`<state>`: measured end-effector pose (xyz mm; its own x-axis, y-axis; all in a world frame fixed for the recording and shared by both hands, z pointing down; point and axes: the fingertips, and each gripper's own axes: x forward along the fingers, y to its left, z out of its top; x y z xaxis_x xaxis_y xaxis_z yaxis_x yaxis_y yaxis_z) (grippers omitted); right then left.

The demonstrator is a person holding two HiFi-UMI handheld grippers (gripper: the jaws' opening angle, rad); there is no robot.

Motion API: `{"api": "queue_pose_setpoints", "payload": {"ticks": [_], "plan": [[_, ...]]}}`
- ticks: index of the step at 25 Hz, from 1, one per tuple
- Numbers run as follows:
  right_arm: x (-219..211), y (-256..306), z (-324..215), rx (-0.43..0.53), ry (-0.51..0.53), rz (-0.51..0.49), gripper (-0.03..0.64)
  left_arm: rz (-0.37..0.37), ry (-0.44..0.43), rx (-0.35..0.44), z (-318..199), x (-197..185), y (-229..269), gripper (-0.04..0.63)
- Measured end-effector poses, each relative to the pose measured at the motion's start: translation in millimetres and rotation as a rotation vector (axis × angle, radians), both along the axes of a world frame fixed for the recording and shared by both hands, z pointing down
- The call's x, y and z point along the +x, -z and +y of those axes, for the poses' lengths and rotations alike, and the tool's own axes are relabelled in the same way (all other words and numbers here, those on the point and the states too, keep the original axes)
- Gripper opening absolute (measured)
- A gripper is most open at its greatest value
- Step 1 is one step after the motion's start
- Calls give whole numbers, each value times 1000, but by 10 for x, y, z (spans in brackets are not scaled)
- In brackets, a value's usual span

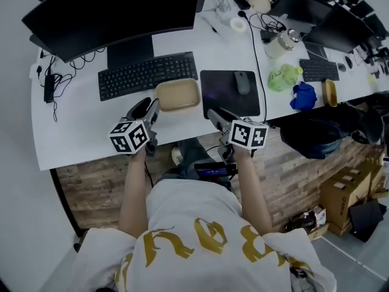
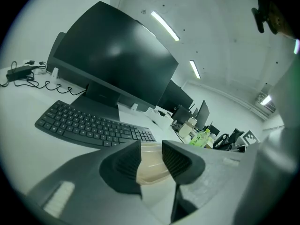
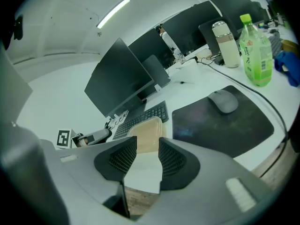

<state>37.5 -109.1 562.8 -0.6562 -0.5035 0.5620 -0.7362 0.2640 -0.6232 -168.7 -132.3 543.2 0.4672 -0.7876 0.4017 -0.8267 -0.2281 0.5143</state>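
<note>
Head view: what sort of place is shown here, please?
Most likely a shared office. A long white desk carries a large monitor, a keyboard and a mouse on its pad, and further screens and a second keyboard stand at the neighbouring seats.

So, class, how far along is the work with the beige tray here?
Done: nothing visible; the beige tray lies flat on the desk by the keyboard. In hand: left gripper and right gripper point at it, jaws apart, empty. Left: no grip taken yet.

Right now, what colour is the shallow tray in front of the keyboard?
The tray is a plain light tan; the head view shows it best.
</note>
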Motion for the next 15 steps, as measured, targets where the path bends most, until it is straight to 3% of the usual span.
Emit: {"api": "queue_pose_setpoints", "payload": {"ticks": [9, 15], "plan": [[-169, -281, -76, -93, 53, -82, 181, -18, 8, -50, -115, -64, -209, 132], [-256, -456, -162, -147, 108, -116, 186, 12, 31, -96, -197, -111, -431, 132]]}}
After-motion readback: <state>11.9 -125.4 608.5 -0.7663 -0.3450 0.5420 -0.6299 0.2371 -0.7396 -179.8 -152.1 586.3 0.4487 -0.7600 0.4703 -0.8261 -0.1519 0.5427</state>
